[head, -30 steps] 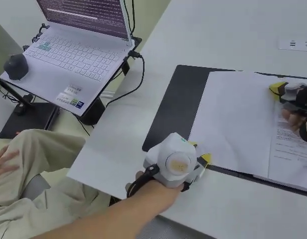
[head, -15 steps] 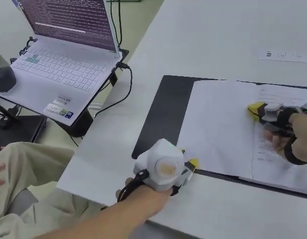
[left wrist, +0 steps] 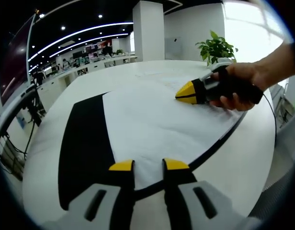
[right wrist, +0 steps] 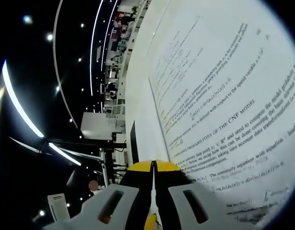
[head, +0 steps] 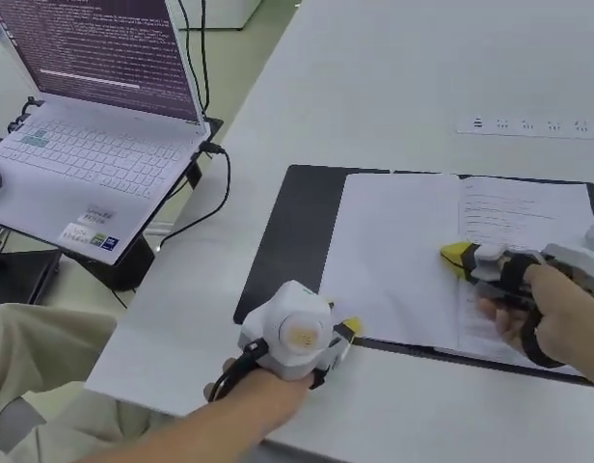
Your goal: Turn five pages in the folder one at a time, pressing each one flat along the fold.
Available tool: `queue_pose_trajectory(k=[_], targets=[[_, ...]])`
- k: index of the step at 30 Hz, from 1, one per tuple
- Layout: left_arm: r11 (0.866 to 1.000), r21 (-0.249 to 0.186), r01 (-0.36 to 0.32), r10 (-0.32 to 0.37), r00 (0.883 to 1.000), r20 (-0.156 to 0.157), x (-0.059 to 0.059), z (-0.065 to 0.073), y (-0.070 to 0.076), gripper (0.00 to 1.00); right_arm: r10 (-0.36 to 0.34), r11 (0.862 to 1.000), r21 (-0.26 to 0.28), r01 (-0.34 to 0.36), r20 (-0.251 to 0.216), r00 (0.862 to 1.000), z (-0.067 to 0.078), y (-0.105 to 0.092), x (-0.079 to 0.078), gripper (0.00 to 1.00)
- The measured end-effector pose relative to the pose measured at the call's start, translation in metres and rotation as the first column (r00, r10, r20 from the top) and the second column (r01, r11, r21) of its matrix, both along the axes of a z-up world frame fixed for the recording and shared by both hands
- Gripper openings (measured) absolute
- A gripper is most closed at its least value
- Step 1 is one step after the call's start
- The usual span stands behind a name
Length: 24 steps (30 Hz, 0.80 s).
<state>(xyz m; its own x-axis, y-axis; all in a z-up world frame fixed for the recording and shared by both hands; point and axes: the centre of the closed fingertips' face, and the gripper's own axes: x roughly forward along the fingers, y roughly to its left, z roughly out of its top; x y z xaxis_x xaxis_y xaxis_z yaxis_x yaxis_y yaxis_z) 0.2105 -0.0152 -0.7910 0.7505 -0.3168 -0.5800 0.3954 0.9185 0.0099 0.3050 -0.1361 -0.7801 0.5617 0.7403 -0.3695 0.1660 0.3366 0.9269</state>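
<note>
The black folder (head: pixel 287 231) lies open on the white table. A blank white page (head: pixel 393 256) covers its left side and a printed page (head: pixel 519 207) its right. My right gripper (head: pixel 455 255) is shut, its yellow tips pressed on the paper at the fold, about halfway down. In the right gripper view its jaws (right wrist: pixel 153 166) meet over the printed page (right wrist: pixel 219 96). My left gripper (head: pixel 349 328) rests at the folder's near edge. Its jaws (left wrist: pixel 148 165) stand slightly apart with nothing between them, facing the blank page (left wrist: pixel 147 120) and the right gripper (left wrist: pixel 187 92).
An open laptop (head: pixel 85 145) sits on a stand off the table's left edge, with a cable (head: pixel 215 183) hanging beside it. A power strip (head: pixel 528 125) lies beyond the folder. The person's knee (head: pixel 27 357) is at lower left.
My right gripper has slid along the fold toward the near edge of the folder. The left gripper has stayed at the near edge. The head camera has shifted.
</note>
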Motion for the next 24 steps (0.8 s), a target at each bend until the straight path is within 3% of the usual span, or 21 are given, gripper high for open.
queue_pose_trajectory(k=[24], targets=[[1.000, -0.006, -0.006, 0.006, 1.000, -0.002, -0.002, 0.002, -0.002, 0.21, 0.073, 0.997, 0.021, -0.072, -0.038, 0.997, -0.008, 0.000, -0.097, 0.00]])
